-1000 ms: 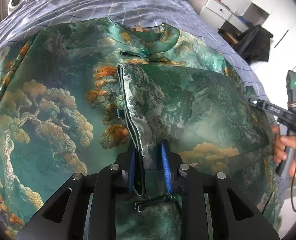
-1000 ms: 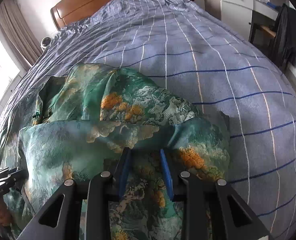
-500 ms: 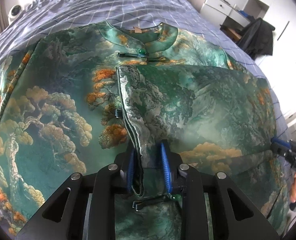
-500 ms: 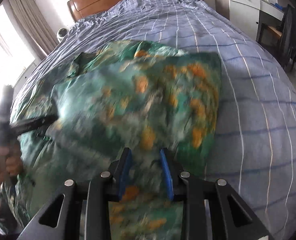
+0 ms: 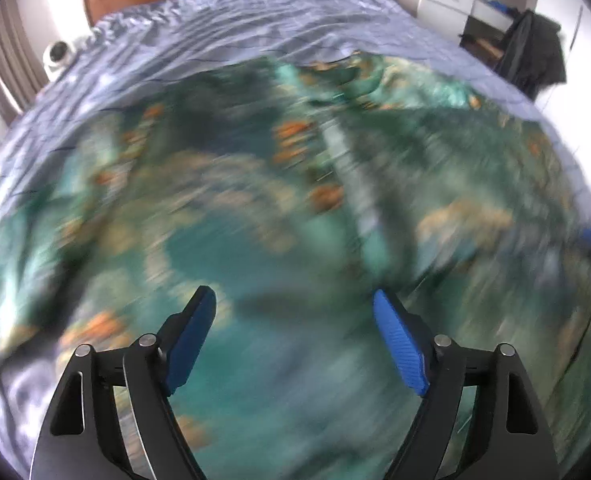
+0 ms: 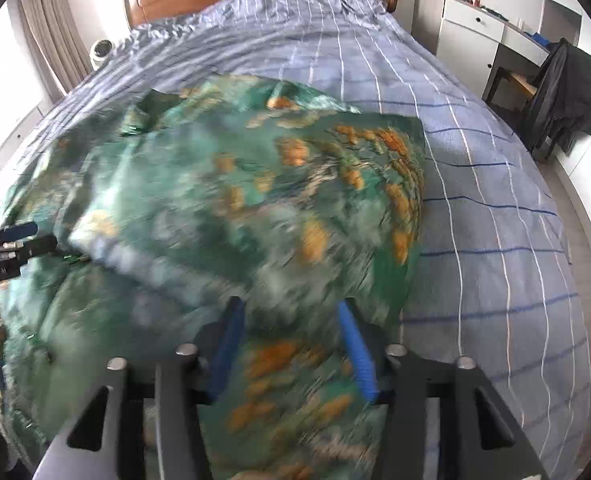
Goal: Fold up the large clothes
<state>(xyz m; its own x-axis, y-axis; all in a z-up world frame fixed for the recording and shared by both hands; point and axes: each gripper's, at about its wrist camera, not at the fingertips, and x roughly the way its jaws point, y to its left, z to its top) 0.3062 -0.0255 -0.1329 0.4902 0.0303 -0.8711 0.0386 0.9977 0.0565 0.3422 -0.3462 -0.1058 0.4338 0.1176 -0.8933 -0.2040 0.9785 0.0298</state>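
You have almost nothing readable here. The one piece of lettering sits on the black body of your left hand-held gripper [image 6: 13, 242], seen at the left edge of the right wrist view: a short line of small white characters, too blurred and too small to make out. Nothing in the left wrist view carries any lettering, number or sign that you can read.
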